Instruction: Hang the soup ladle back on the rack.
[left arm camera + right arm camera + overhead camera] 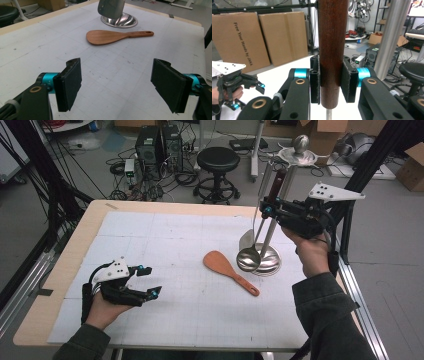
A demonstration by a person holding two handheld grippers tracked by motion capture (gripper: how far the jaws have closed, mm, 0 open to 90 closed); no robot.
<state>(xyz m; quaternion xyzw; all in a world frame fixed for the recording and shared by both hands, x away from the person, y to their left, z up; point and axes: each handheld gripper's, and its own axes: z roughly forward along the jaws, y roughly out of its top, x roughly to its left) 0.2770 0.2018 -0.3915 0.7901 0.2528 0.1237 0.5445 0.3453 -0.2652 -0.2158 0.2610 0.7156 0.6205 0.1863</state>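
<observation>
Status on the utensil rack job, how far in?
Done: a flat steel turner already hangs at the rack. In hand: the right gripper is shut on the dark wooden handle of a ladle, held upright beside the rack's pole, bowl just above the base. Left: the wooden rice paddle lies untouched on the table; the left gripper rests open, empty.
</observation>
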